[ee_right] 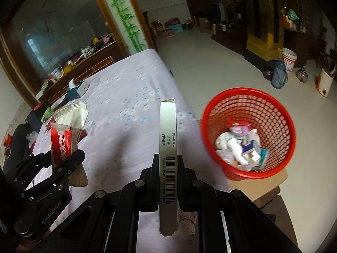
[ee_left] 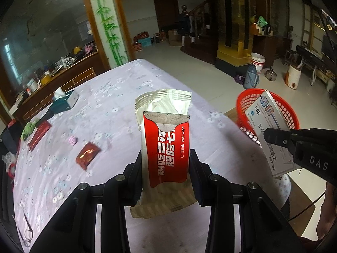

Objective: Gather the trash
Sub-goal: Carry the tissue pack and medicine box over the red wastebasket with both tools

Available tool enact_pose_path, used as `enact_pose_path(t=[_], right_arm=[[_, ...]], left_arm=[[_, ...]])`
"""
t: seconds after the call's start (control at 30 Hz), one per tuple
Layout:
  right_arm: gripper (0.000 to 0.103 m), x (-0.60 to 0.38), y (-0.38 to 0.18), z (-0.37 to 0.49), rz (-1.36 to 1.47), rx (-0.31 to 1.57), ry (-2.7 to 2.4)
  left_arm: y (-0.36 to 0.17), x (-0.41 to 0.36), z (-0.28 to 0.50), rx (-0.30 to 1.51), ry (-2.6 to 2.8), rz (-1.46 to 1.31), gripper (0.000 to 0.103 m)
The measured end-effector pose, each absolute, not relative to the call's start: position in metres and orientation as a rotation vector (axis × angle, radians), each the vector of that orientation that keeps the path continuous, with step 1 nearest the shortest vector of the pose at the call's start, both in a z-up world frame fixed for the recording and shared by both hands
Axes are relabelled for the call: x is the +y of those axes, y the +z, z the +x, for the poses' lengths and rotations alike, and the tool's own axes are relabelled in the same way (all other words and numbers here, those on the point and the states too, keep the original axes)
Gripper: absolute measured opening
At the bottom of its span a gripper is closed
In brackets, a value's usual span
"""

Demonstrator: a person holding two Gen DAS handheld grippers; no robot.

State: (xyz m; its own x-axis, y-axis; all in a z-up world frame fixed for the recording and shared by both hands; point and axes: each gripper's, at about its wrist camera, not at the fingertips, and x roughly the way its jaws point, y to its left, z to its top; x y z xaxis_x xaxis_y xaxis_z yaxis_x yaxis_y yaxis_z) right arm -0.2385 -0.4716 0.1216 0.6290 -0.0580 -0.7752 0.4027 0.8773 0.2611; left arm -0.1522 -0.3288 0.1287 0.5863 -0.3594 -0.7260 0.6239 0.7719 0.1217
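My left gripper (ee_left: 165, 160) is shut on a red and white wet wipe pack (ee_left: 166, 139), held upright above the flowered tablecloth (ee_left: 118, 97). The same pack (ee_right: 63, 135) shows at the left of the right wrist view. My right gripper (ee_right: 168, 162) is shut on a flat white medicine box (ee_right: 167, 147), held edge-on over the table's right side. That box (ee_left: 267, 126) and the right gripper (ee_left: 271, 137) appear at the right of the left wrist view, in front of the red mesh basket (ee_left: 288, 109). The basket (ee_right: 280, 113) stands on a low wooden stand and holds several scraps.
On the table lie a red wrapper (ee_left: 87, 154), a red packet (ee_left: 39, 135), a green scrap (ee_left: 29, 127), a pink bit (ee_left: 72, 140), a tissue box (ee_left: 64, 100) and glasses (ee_left: 27, 234). A thermos (ee_right: 279, 74), bucket (ee_right: 289, 60) and kettle (ee_right: 302, 74) stand on the floor beyond.
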Motion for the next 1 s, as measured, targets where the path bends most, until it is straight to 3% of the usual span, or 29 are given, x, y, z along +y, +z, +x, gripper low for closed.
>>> enact_pose_path(t=[0.53,1.0], right_arm=[[0.014,-0.596,0.128,-0.276,0.594,0.822,-0.418],[0.014,-0.642,0.12,-0.273,0.631,0.832,-0.418]], left_arm=[[0.148,-0.444,-0.161,0.745,-0.793,0.396,0.037],[0.124,-0.524,-0.165,0.777,-0.802,0.475,0.037]])
